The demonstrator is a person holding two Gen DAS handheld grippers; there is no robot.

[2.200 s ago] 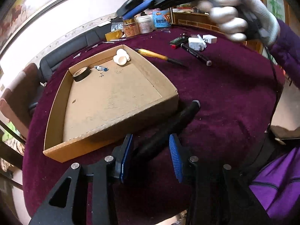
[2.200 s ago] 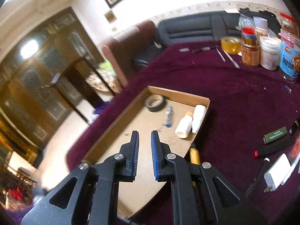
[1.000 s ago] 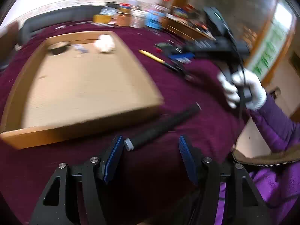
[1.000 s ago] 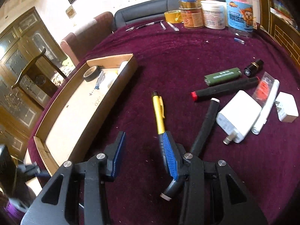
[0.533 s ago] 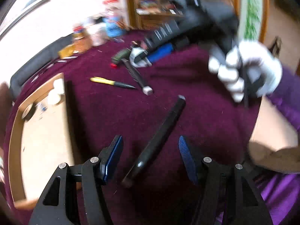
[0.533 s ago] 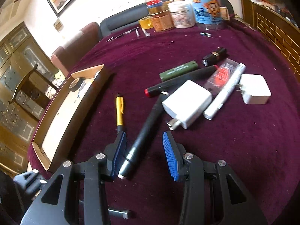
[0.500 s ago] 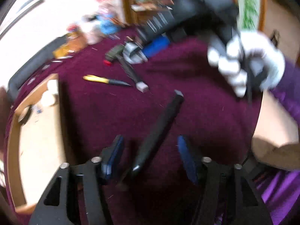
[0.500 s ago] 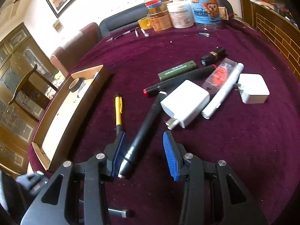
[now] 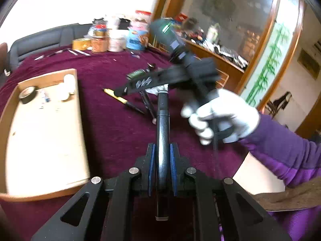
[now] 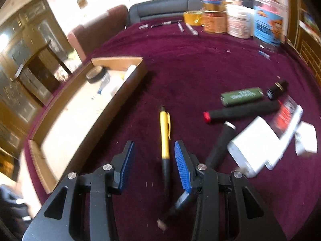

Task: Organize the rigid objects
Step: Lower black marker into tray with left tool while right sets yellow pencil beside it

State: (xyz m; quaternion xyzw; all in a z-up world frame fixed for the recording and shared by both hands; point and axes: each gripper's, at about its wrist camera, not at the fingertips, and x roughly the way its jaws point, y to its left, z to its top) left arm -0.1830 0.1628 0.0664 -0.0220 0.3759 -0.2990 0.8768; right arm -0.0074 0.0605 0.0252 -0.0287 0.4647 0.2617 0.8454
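Black pen (image 9: 163,132) pinched in left claw (image 9: 162,161); right claw (image 10: 154,160) spread over yellow pen (image 10: 165,132).

Obscured and blurred items

Jars (image 9: 118,38) at the far edge are motion-blurred, labels unreadable; the pen (image 10: 165,140) tip blurs out low between the fingers; the tray (image 10: 60,104) contents are smeared.

A lived-in home sitting or dining room: a round desk under a maroon velvet cloth (image 10: 200,64), a dark leather sofa (image 10: 160,8) against the white wall, an ornate carved wooden cabinet with glass doors (image 10: 26,46), a framed bamboo painting (image 9: 268,60), food jars and tins (image 10: 238,20) clustered at the desk's far edge
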